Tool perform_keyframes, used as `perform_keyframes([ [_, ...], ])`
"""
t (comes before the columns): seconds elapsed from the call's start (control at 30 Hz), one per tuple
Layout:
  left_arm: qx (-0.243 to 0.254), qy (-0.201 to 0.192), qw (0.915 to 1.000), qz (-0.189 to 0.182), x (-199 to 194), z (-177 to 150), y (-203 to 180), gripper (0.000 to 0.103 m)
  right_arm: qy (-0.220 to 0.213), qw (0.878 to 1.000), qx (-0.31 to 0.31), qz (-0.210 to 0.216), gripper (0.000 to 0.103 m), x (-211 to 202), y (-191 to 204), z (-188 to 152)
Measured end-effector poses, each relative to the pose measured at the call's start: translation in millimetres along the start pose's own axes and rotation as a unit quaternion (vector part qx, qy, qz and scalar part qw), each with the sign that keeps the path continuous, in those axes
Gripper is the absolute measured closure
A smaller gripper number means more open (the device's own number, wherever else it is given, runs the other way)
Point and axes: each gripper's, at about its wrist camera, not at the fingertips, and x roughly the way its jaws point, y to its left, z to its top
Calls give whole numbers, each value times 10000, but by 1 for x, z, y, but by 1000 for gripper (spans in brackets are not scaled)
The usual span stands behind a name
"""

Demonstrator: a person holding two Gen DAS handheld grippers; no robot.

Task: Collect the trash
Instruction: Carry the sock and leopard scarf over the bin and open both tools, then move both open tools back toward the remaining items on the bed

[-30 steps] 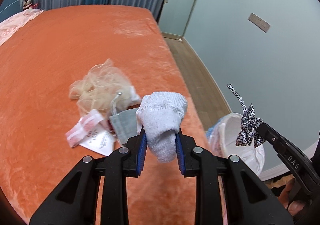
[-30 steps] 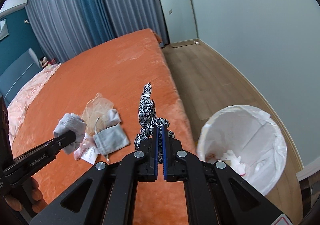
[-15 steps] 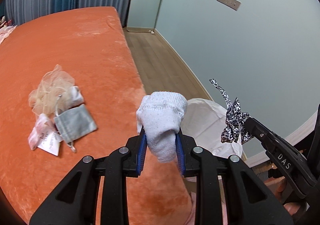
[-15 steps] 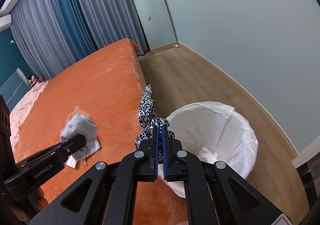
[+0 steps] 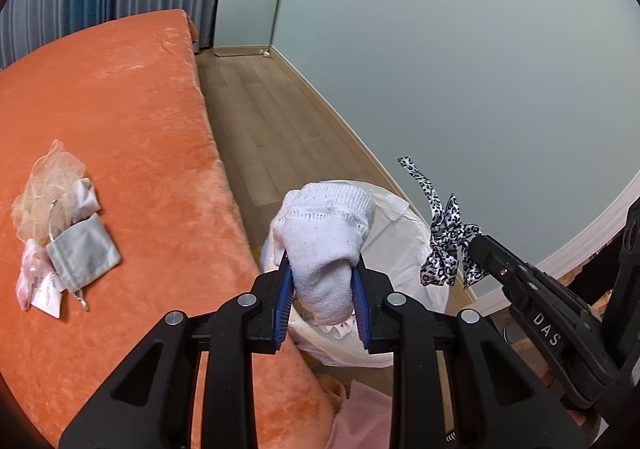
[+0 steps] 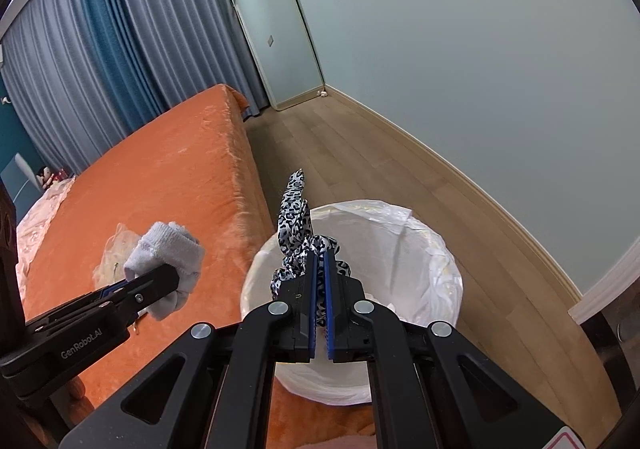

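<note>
Both tongs (image 5: 322, 287) (image 6: 319, 291) now over bin (image 6: 436, 249), clamping sock (image 5: 326, 245) and leopard ribbon (image 6: 298, 237); bin contents mostly hidden.

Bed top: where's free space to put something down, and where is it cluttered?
Free: the orange bed from the litter pile back to the curtains, and the strip between the grey pouch and the bed's floor-side edge. Crowded: mesh bag, pouch and packets clustered at the left.
</note>
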Motion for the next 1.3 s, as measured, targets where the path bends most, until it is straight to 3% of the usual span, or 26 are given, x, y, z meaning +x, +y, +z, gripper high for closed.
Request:
perform_keyframes([
  [0.33,51,73,9996,-250,22,7,-23,73,-19,9999,71,-125,98,1,-20,0],
  [0.47,-31,65,9997,-215,23,8,-26,50,-33,9997,89,-210,91,0,-21,-1],
  [0.5,-44,52,9998,-203,23,8,-26,49,-23,9997,72,-233,91,0,-19,-1],
  [0.73,-98,-12,9999,-98,18,6,-20,47,-13,9997,101,-215,77,-3,-14,-2],
  [0.93,-233,-117,9997,-37,6,6,-6,47,-16,9999,11,-170,74,-4,-5,0],
  [1.07,-362,-188,9992,-4,-3,6,6,47,-20,9999,-67,-137,63,-6,7,-1],
  [1.3,-519,-328,9981,102,-19,6,29,47,44,9996,-285,-67,62,-8,33,-2],
])
